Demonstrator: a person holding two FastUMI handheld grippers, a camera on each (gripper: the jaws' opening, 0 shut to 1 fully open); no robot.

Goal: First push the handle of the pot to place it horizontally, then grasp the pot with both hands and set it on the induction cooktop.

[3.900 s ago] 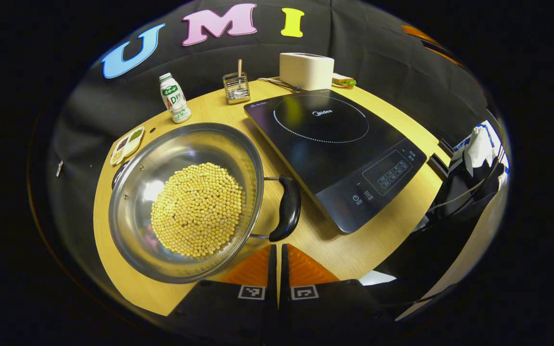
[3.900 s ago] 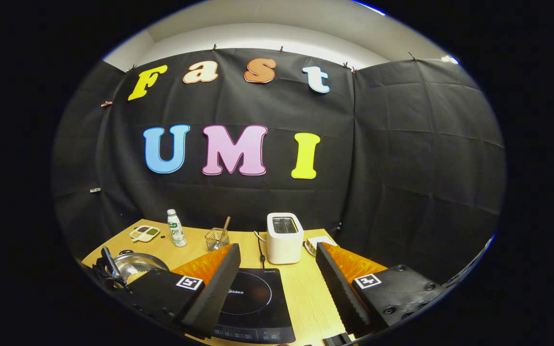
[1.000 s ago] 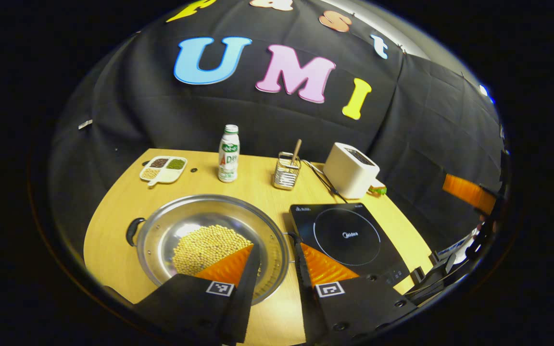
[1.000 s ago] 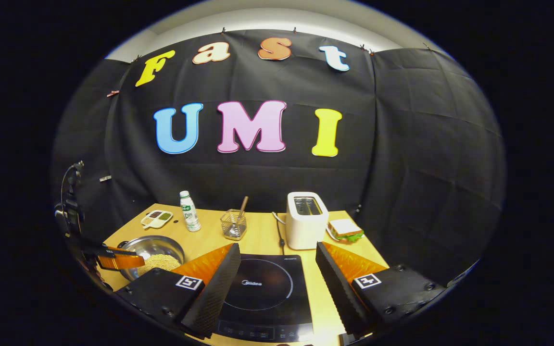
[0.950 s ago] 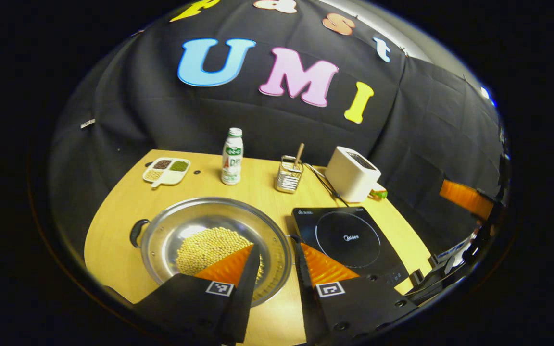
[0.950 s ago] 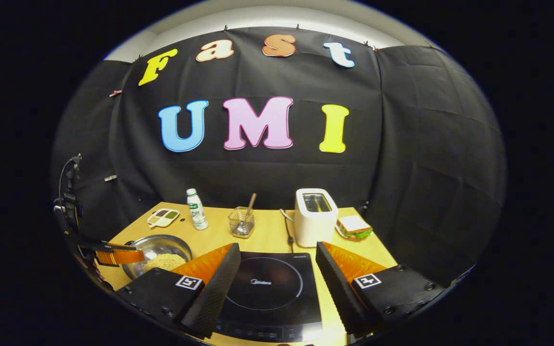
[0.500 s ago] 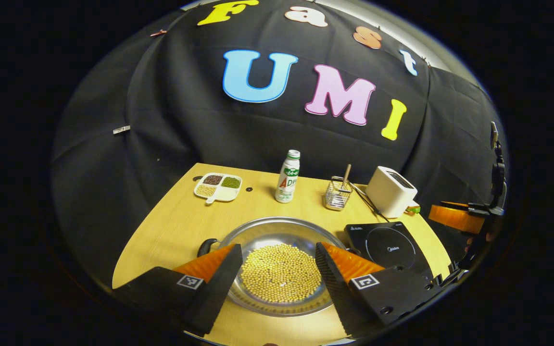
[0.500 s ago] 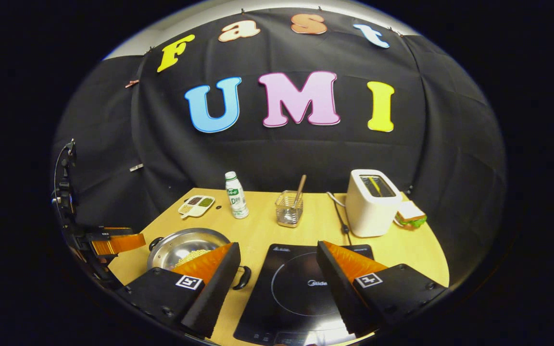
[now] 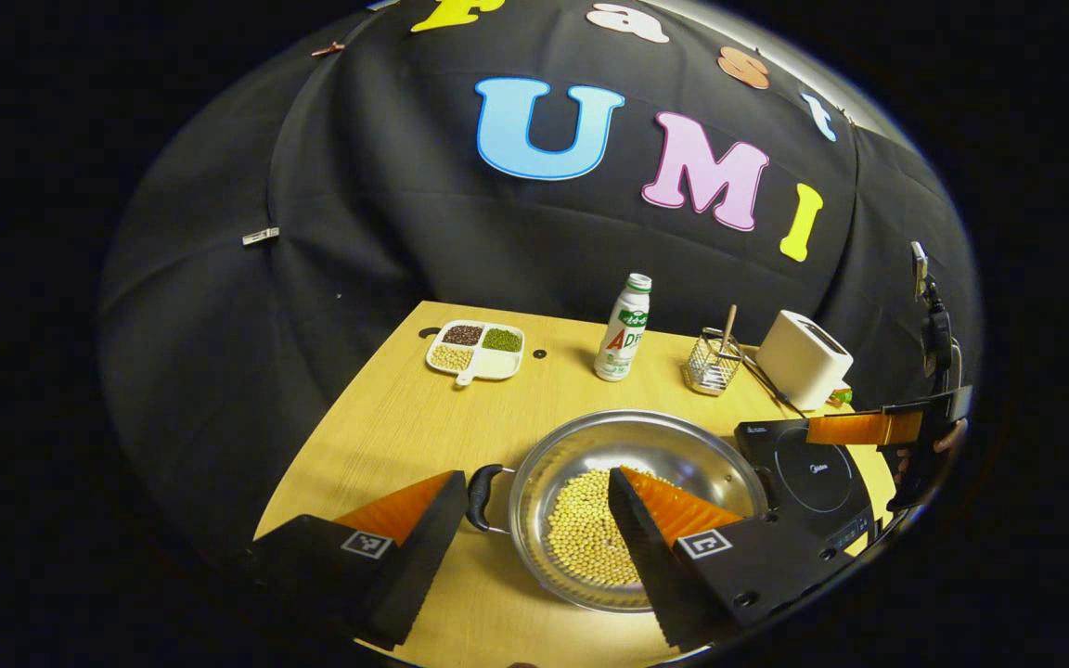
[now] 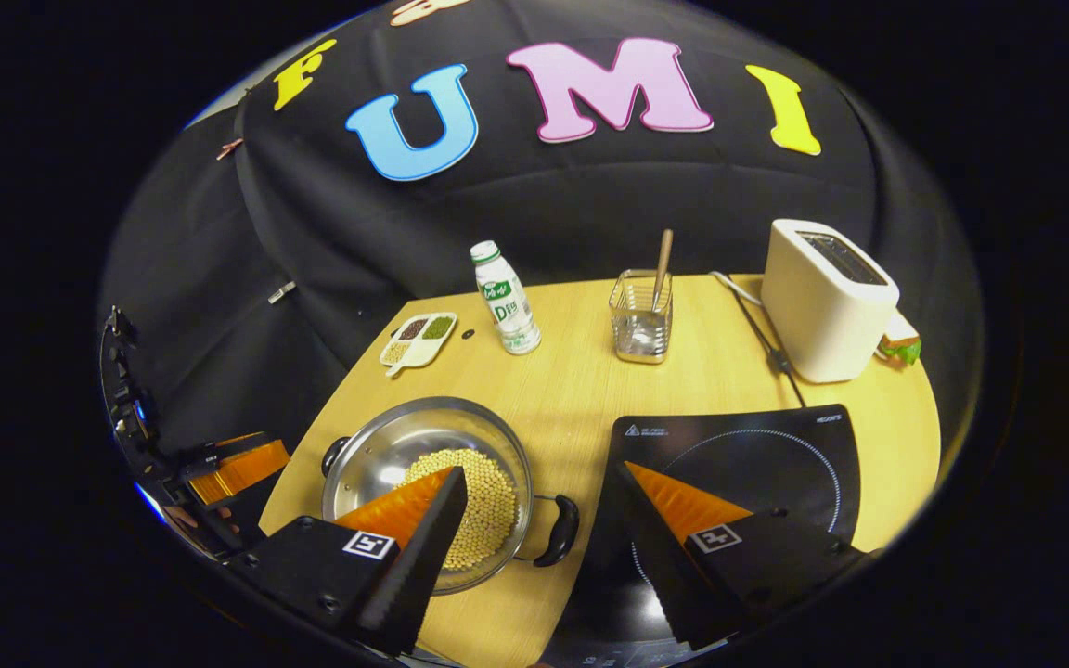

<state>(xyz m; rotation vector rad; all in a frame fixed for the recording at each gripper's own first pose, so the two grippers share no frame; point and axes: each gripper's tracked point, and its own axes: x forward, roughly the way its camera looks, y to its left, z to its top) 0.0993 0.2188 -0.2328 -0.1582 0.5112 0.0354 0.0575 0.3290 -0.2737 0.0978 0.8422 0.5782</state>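
Left gripper view has the left gripper [image 9: 534,496] hovering low over the pale wooden table [image 9: 386,427] with its fingers [image 9: 423,520] spread wide and nothing between them but air; the black left handle [image 9: 481,482] of the shallow stainless-steel pot [image 9: 674,445] lies in the gap just ahead of the near finger, untouched, while the far finger overlaps the heap of yellow soybeans [image 9: 581,538] in the pot's bowl. Beyond that finger sits the black glass induction cooktop [image 9: 808,473], just beside the pot, and the right gripper [image 9: 864,429] reaches in above it from the edge. Farther ahead of the fingers stand a white divided dish of assorted beans [image 9: 477,348], a white drink bottle with a green cap [image 9: 622,327], a wire basket holding a wooden stick [image 9: 713,362] and a white toaster [image 9: 804,360]. Right gripper view shows the right gripper [image 10: 544,506] likewise wide open and empty, one finger over the pot [image 10: 386,445] and its soybeans [image 10: 483,506], the other over the cooktop [image 10: 776,455]; the pot's black right handle [image 10: 560,531] sits in the gap between them, level with the table [image 10: 572,399], pointing toward the cooktop. The pot rests on the table beside the cooktop, not on it. The left gripper [image 10: 238,468] shows at the edge beyond the pot, and a sandwich [image 10: 901,345] peeks out behind the toaster [image 10: 827,299].
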